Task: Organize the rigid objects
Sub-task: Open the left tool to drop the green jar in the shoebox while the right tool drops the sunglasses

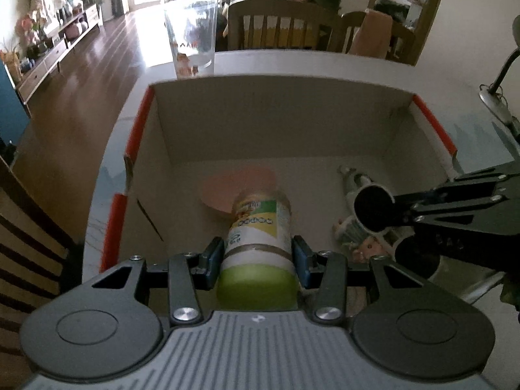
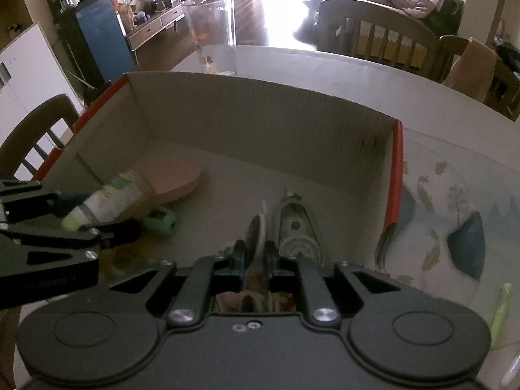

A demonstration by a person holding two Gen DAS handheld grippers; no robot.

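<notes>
left gripper point(image 1: 258, 253) grasping the green-capped bottle point(image 1: 260, 227) inside the cardboard box point(image 1: 276, 113), pink disc point(image 1: 237, 188) just at twelve o'clock. right gripper point(image 2: 255, 256) pinches a cup rim point(image 2: 256, 230).

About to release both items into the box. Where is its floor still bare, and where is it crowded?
Bare: the box floor along the far wall, and the far right corner beyond the white tool. Crowded: the near left, with pink disc, green-lidded jar and small green item.
</notes>
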